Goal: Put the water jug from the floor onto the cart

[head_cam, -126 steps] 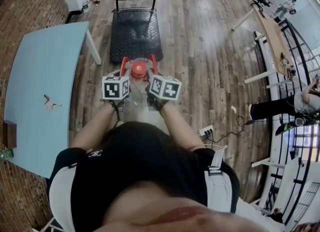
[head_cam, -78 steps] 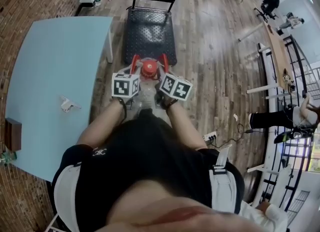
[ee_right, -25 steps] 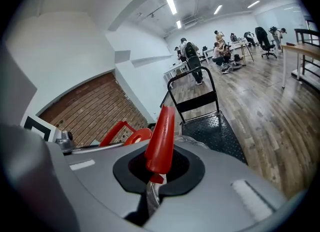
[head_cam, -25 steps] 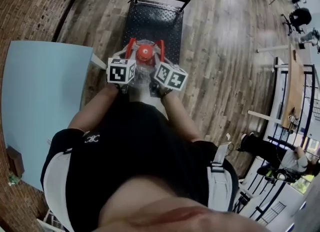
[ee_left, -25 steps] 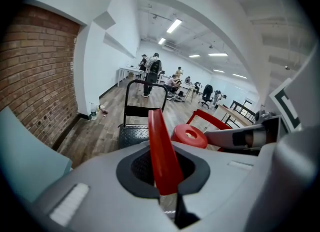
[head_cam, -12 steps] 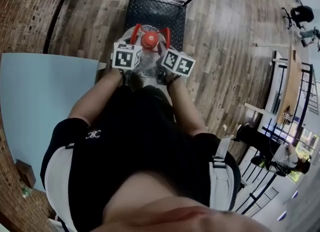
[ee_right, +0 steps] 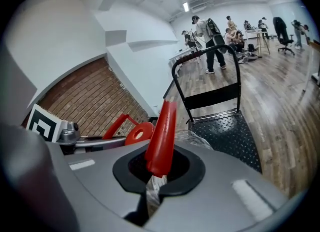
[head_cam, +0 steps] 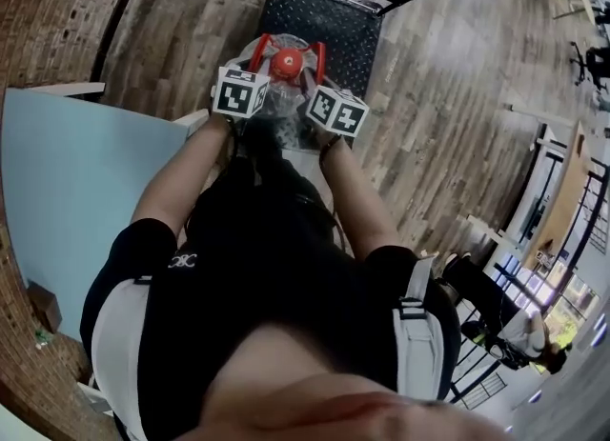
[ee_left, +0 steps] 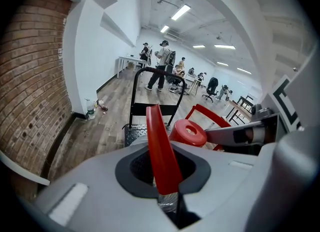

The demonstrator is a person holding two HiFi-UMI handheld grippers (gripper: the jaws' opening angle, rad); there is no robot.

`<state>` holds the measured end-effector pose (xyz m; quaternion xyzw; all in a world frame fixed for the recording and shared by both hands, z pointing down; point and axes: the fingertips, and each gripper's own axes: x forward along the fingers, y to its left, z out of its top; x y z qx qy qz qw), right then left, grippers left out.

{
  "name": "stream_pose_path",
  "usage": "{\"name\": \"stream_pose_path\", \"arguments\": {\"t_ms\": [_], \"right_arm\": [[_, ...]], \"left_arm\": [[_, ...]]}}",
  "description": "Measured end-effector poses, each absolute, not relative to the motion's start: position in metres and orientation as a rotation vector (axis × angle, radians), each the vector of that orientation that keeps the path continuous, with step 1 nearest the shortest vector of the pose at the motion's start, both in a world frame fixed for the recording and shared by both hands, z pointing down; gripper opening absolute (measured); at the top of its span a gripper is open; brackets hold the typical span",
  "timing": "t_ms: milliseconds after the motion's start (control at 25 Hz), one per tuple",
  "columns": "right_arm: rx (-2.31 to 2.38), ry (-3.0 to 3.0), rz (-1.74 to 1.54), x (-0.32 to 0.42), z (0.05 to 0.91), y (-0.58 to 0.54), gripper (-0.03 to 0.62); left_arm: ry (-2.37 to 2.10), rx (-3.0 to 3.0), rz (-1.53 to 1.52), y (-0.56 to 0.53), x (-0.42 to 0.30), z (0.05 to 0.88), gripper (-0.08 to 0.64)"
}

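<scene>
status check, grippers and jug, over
Right gripper shut on water jug's red handle; left gripper on the other, fingers easing open. Jug held over cart deck's near end. Blue table corner close on left.

Cart [head_cam: 343, 34]: black diamond-plate deck straight ahead of right gripper [ee_right: 156, 178]; handle bar at far end. Stands on wood-plank floor [head_cam: 448, 96]. Water jug [head_cam: 284, 64] over deck's near end (contact with deck unclear). Light-blue table [head_cam: 67, 191] off to gripper's left.
</scene>
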<state>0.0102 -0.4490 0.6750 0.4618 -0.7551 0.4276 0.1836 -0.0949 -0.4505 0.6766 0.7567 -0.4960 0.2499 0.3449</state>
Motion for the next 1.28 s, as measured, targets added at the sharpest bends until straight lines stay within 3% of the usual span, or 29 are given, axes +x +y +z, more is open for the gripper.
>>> {"name": "stream_pose_path", "arguments": {"t_ms": [560,960,1160,1280], "right_arm": [[1.142,-2.221,1.152,0.006,0.759,-0.508,0.02],[1.067,-2.13,1.18,0.01,0.809,-0.487,0.024],[1.024,-2.102,1.189,0.011,0.818,-0.475,0.05],[0.998,-2.073,1.197,0.011,0.821,-0.474,0.087]], "left_arm": [[-1.364,1.889,0.763,-0.5,-0.098,0.771,0.043],[-1.306,1.78,0.888,-0.472,-0.101,0.826,0.067],[-1.247,1.687,0.886,-0.452,-0.108,0.84,0.078],[-1.246,1.694,0.89,-0.45,-0.108,0.834,0.132]]}}
